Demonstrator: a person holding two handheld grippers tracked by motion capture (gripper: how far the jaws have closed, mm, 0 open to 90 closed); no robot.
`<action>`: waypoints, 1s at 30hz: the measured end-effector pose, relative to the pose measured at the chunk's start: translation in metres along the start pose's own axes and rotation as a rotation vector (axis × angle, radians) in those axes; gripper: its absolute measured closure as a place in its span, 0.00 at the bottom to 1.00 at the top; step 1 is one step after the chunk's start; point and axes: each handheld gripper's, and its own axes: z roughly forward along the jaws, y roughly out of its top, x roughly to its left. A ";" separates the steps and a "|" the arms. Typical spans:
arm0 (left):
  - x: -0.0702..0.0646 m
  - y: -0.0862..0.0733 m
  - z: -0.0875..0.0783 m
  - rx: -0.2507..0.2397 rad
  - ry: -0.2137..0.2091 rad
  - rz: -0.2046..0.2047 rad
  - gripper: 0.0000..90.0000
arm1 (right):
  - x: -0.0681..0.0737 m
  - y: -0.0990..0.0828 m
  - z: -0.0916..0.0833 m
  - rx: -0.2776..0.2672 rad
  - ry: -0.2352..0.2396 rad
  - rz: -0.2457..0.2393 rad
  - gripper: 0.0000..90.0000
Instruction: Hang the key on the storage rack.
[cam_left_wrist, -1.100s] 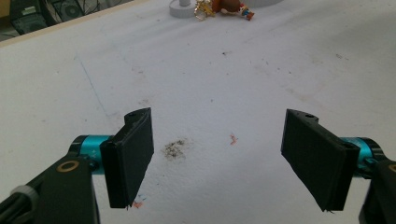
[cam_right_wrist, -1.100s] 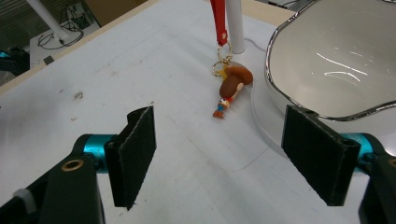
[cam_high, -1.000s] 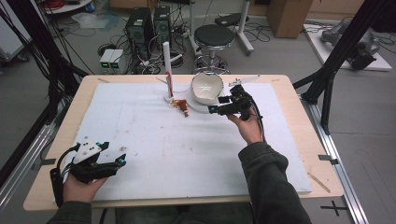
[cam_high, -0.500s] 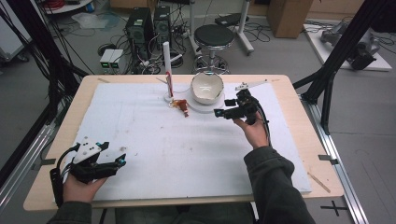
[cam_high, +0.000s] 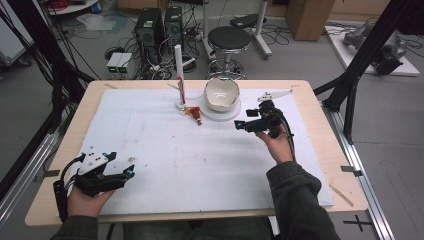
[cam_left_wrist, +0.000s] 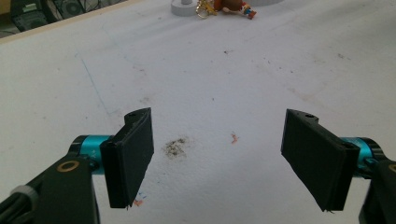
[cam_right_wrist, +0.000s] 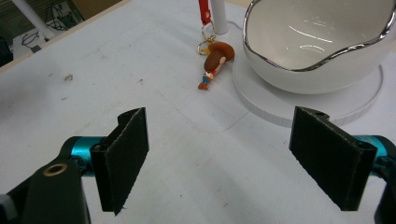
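A white bowl (cam_high: 221, 93) with a silver rim (cam_right_wrist: 317, 46) sits on a round white base (cam_right_wrist: 280, 105) at the far middle of the mat. Left of it a small brown-hatted keychain figure (cam_high: 194, 114) (cam_right_wrist: 215, 58) lies by a white post (cam_high: 178, 75), a red strap (cam_right_wrist: 204, 11) on its ring. My right gripper (cam_high: 242, 124) (cam_right_wrist: 224, 154) hovers right of the figure, below the bowl. It is open, its jaws have just been opening, and nothing is between them. My left gripper (cam_high: 129, 172) (cam_left_wrist: 217, 154) rests open and empty near the front left edge. The figure (cam_left_wrist: 233, 7) lies far ahead of it.
A stained white mat (cam_high: 200, 160) covers most of the wooden table (cam_high: 330, 150). Behind the table stand a black stool (cam_high: 229, 37) and computer towers (cam_high: 150, 25) among cables. A black frame pole (cam_high: 360, 65) slants at the right.
My right gripper has drifted right and slightly toward the person, away from the bowl and figure, with its jaws a little wider. The left gripper has stayed put.
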 end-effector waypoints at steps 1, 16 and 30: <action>0.000 0.000 0.000 0.000 0.000 0.001 0.29 | 0.000 -0.001 -0.001 -0.001 -0.003 -0.003 0.21; 0.000 0.000 0.000 0.003 0.000 -0.005 0.29 | 0.001 -0.010 -0.011 -0.012 -0.016 -0.020 0.19; 0.001 0.000 0.000 0.010 0.001 -0.003 0.29 | 0.003 -0.022 -0.024 -0.016 -0.019 -0.021 0.17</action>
